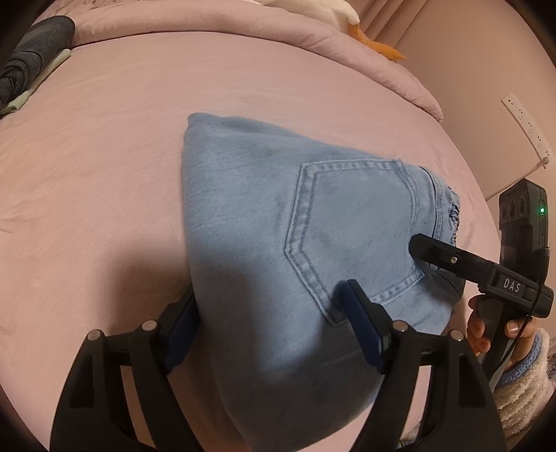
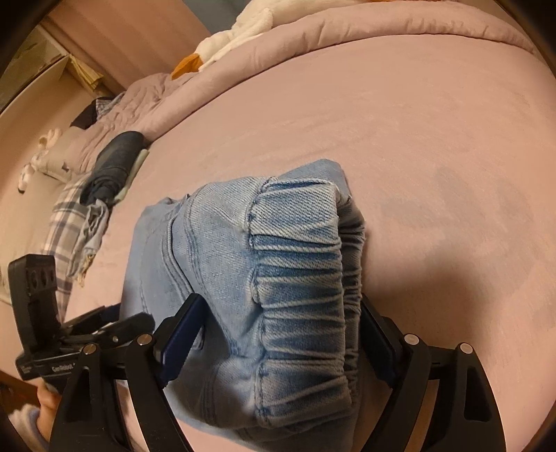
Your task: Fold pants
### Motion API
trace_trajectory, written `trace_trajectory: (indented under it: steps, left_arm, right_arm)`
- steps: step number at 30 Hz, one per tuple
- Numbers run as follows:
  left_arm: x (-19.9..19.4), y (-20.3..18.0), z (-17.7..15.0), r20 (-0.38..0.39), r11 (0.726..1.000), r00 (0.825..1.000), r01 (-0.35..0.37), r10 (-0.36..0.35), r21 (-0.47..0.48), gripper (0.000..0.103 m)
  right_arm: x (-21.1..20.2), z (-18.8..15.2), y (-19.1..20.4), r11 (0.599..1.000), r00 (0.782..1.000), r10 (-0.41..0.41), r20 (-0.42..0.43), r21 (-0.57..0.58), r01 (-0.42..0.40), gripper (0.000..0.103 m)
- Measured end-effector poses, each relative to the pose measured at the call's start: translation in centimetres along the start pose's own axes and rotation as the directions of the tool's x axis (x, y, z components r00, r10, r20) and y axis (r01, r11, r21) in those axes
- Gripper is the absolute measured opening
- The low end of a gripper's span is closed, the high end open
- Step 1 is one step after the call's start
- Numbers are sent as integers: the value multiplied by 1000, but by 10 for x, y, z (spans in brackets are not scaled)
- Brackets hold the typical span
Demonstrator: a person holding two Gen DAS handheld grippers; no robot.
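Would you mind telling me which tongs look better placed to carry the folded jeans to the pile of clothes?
Probably the left tongs: they straddle the folded jeans on the side nearer the pile of clothes. The right tongs clamp the elastic waistband on the farther end.

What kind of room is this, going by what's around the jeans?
Most likely a bedroom. The folded jeans lie on a bed with a pink sheet, a quilted pink comforter is bunched along its far edge, and other folded clothes are stacked nearby.
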State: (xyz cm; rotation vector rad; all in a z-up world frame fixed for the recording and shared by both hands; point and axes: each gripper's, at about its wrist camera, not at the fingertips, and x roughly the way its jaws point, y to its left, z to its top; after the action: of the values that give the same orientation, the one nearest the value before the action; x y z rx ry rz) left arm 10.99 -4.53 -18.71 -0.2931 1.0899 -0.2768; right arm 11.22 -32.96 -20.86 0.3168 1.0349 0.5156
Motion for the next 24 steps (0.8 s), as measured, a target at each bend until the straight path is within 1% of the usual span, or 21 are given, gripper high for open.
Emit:
trace_trajectory:
  steps: [14,24]
  left_arm:
    - [5,-1,5,4,1000,1000,7,-7,10,81]
    - [6,-2,5,6,1000,1000,5,-5,13,81]
  right_arm:
    - [6,3,6,1000,1000,-2,5,-27,2,92]
    - [7,3,10,999,1000,-18,10,-31,18,92]
